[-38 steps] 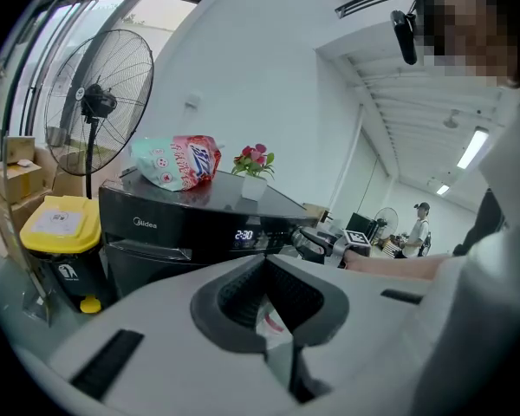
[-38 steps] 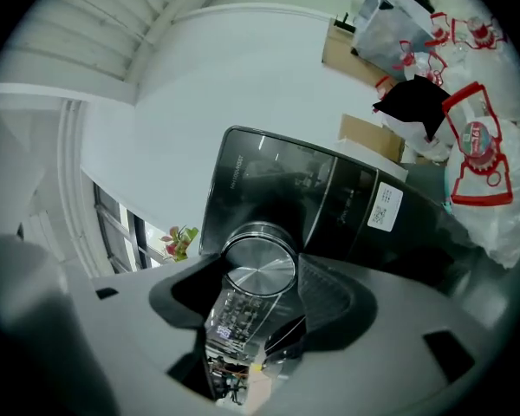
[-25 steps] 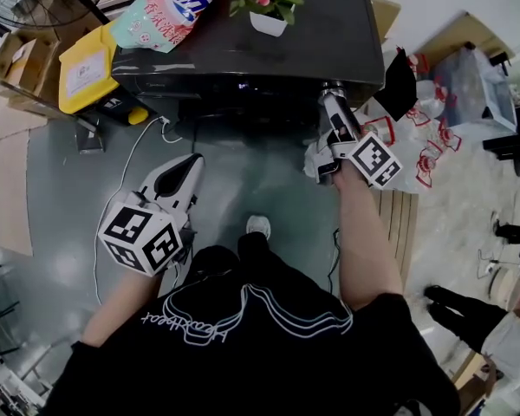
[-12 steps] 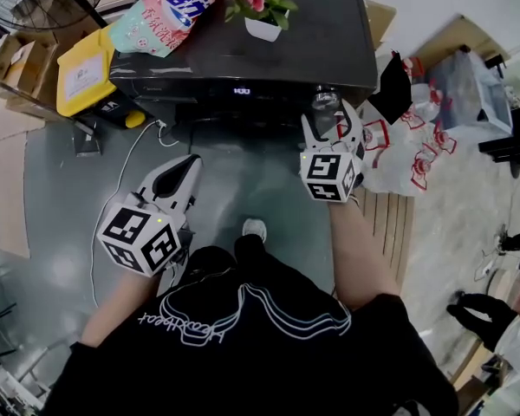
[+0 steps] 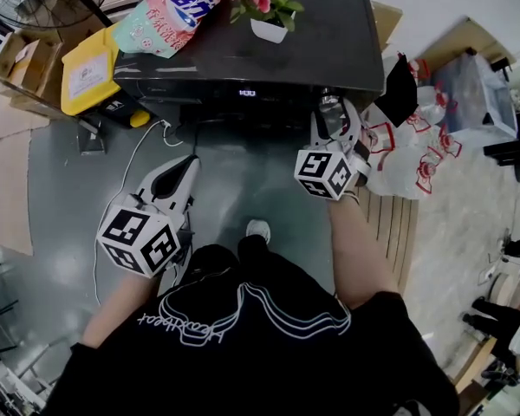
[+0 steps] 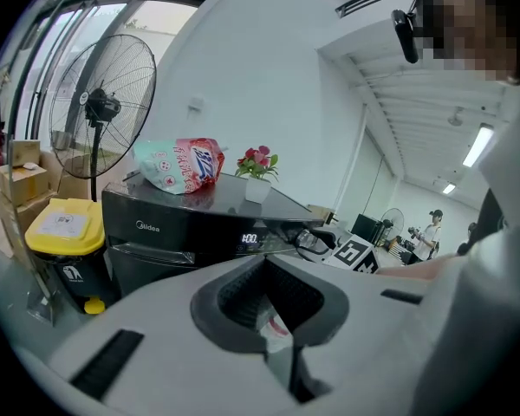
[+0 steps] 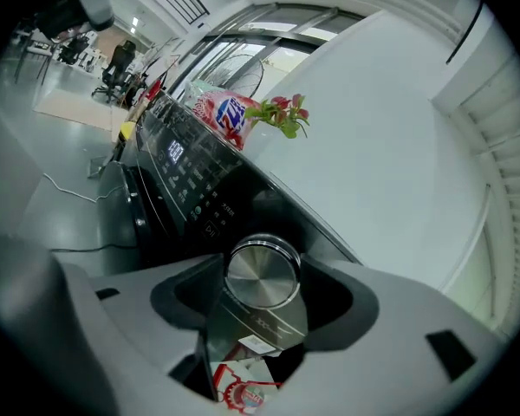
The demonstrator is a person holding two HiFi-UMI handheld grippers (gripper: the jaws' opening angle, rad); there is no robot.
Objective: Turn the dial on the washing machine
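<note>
The black washing machine (image 5: 243, 59) stands ahead, its display (image 5: 247, 93) lit. Its silver dial (image 5: 328, 102) sits at the right end of the control panel. My right gripper (image 5: 332, 113) reaches up to it from below. In the right gripper view the dial (image 7: 262, 273) lies between the two dark pads, and the jaws are closing around its rim. My left gripper (image 5: 189, 165) hangs low over the floor at the left, away from the machine, its fingers together with nothing held. From the left gripper view the washing machine (image 6: 156, 232) is some way off.
A detergent bag (image 5: 173, 7) and a potted flower (image 5: 267, 20) lie on the machine's top. A yellow bin (image 5: 87, 72) and cardboard boxes (image 5: 22, 63) stand at the left. Plastic bags (image 5: 416, 146) pile up at the right. A white cable (image 5: 126, 176) runs over the floor.
The right gripper has rolled from a tilted pose beside the panel to sit squarely at the dial, with its marker cube now facing up. The left gripper has stayed put.
</note>
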